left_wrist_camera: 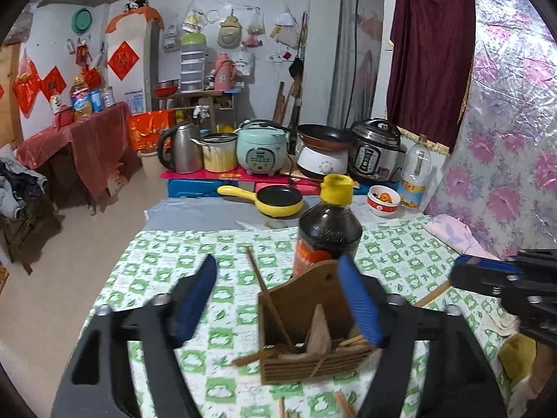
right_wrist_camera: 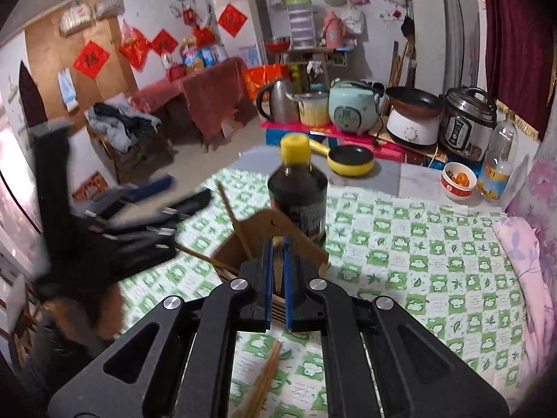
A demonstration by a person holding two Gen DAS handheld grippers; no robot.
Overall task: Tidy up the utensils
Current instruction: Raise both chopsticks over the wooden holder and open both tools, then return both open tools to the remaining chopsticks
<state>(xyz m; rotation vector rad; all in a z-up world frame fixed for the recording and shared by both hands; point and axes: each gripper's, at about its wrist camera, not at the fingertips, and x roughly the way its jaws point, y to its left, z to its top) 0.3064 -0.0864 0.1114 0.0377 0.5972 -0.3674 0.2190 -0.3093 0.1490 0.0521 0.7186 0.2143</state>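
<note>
My left gripper (left_wrist_camera: 278,299) stands wide open and holds nothing; its two blue-padded fingers are on either side of the brown wooden chopstick holder with the curved back board (left_wrist_camera: 306,334), without pressing it as far as I can see. My right gripper (right_wrist_camera: 277,271) is almost closed, with only a narrow slot between the pads, and a thin wooden chopstick (left_wrist_camera: 431,294) seems to be pinched there, though I cannot see how firmly. The step, I judge, is to bring this stick into the holder. To do it well I should turn it more upright above the holder's opening, lower the tip inside first, and release only after; the left jaws could steady the holder's sides, taking care not to knock the long chopstick leaning in the holder (left_wrist_camera: 268,296). The held stick lies slanted, its long axis running from my right gripper down toward the holder, its free end nearest to it. The leaning one points up and away from the holder's front. More loose chopsticks (right_wrist_camera: 264,376) lie flat just before the holder, and a dark bottle with a yellow cap (left_wrist_camera: 327,230) stands directly behind it
</note>
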